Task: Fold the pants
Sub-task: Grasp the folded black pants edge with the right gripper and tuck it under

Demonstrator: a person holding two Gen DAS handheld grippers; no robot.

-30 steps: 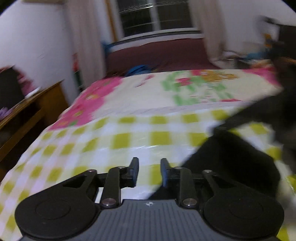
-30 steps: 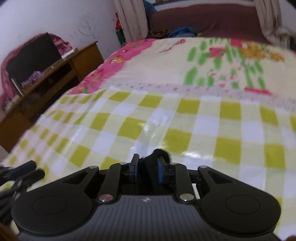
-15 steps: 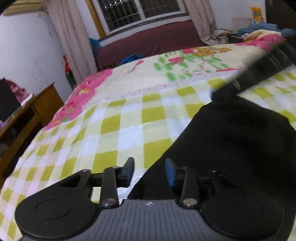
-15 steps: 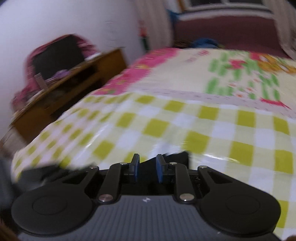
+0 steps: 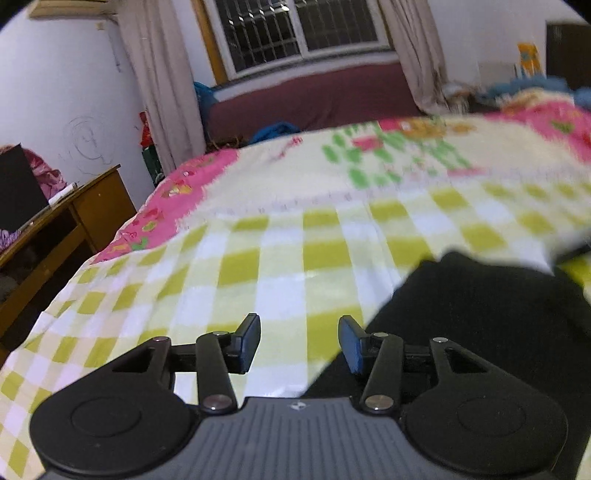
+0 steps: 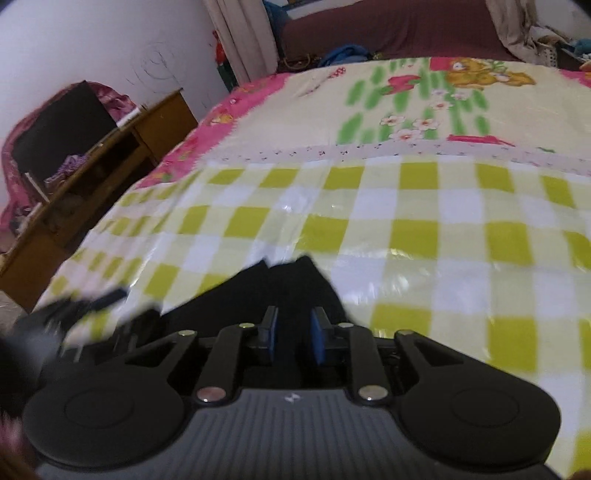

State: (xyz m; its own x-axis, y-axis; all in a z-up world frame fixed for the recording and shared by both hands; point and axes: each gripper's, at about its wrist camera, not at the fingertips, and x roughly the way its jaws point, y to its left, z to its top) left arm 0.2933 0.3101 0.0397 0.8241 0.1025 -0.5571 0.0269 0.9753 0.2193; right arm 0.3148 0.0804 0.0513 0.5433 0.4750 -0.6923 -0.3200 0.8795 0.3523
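Observation:
The black pants (image 5: 480, 314) lie on the checked bed sheet (image 5: 258, 266), at the lower right of the left wrist view. My left gripper (image 5: 299, 341) is open and empty, just left of the pants' edge. In the right wrist view a corner of the pants (image 6: 284, 284) sticks up beyond my right gripper (image 6: 291, 334). Its jaws stand a little apart with black cloth between and under them. Whether they still pinch the cloth is unclear.
A wooden desk (image 6: 122, 147) with a dark screen (image 6: 62, 122) stands left of the bed. Past the checked sheet lies a flowered pink and cream cover (image 6: 424, 99). A maroon couch (image 5: 314, 96) and a barred window (image 5: 295, 29) are at the far wall.
My left gripper has opened wider and moved left off the pants. My right gripper's jaws have parted somewhat, and the pants now lie lower on the sheet.

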